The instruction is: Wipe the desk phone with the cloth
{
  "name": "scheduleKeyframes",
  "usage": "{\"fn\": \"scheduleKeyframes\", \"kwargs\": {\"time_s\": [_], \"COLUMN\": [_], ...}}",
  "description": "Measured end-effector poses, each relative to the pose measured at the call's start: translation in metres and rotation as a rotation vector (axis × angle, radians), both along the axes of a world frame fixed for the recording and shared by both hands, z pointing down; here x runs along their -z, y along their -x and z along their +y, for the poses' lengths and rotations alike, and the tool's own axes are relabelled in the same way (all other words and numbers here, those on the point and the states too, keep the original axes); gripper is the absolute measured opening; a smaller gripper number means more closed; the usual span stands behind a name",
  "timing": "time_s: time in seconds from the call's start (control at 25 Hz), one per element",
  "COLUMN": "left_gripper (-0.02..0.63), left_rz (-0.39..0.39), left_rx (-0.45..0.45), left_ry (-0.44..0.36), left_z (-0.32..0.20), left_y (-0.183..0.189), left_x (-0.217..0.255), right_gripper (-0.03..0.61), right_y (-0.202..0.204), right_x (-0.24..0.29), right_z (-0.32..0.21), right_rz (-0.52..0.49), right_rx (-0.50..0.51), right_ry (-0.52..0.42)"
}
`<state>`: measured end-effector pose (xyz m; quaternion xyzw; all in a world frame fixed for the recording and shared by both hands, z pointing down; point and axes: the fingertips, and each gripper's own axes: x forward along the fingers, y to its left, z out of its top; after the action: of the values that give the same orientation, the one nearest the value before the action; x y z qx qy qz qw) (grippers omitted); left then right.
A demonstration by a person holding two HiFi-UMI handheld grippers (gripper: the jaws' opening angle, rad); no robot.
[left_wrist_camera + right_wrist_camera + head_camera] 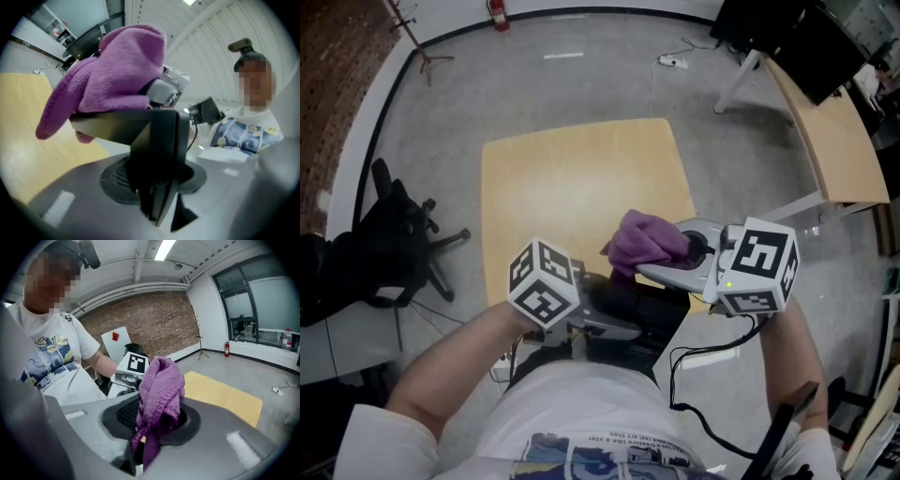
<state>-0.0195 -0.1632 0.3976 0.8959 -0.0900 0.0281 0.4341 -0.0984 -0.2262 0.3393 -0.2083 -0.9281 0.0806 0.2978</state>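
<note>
My left gripper [605, 319] [151, 206] is shut on the black desk phone [623, 298] [140, 129] and holds it in the air near the wooden table's [572, 183] front edge, close to my body. My right gripper [645, 264] [140, 451] is shut on a purple cloth [643, 242] [160, 387]. In the left gripper view the cloth [110, 79] lies bunched on the phone's upper edge. The phone's keypad and handset are hidden from me. The left gripper's marker cube [135, 363] shows behind the cloth in the right gripper view.
A black office chair [389, 239] stands at the left on the grey floor. Another desk [830, 141] runs along the right side. A black cable [703, 356] hangs from the right gripper. A coat stand [412, 33] and a fire extinguisher [496, 13] stand by the far wall.
</note>
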Motion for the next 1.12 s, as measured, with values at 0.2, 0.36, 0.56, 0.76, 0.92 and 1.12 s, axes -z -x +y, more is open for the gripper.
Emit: {"fn": "scheduleKeyframes", "kwargs": {"time_s": [0.2,0.36,0.56,0.76,0.92,1.12], "left_gripper": [0.181,0.181,0.181,0.181,0.181,0.181], "left_rz": [0.0,0.015,0.049,0.094,0.114,0.142], "left_rx": [0.0,0.023,0.088,0.154,0.168,0.152], "left_ry": [-0.01,-0.013,-0.027,-0.03,-0.024,-0.007], "left_z": [0.002,0.001,-0.006,-0.017,-0.024,-0.031], "left_y": [0.004,0.014,0.04,0.07,0.088,0.091], "left_x": [0.0,-0.001,0.006,0.019,0.021,0.019], "right_gripper": [0.097,0.097,0.097,0.097,0.097,0.097], "right_y": [0.002,-0.002,-0.025,-0.046,-0.041,-0.028], "right_x": [-0.028,-0.039,-0.029,-0.026,-0.032,-0.03], "right_z": [-0.017,-0.044,-0.084,-0.081,-0.052,-0.023], "right_rz": [0.059,0.047,-0.027,-0.061,-0.079,-0.139], "right_rx": [-0.038,-0.152,-0.373,-0.456,-0.425,-0.382], "right_ry": [0.008,-0.006,0.04,0.075,0.141,0.247]}}
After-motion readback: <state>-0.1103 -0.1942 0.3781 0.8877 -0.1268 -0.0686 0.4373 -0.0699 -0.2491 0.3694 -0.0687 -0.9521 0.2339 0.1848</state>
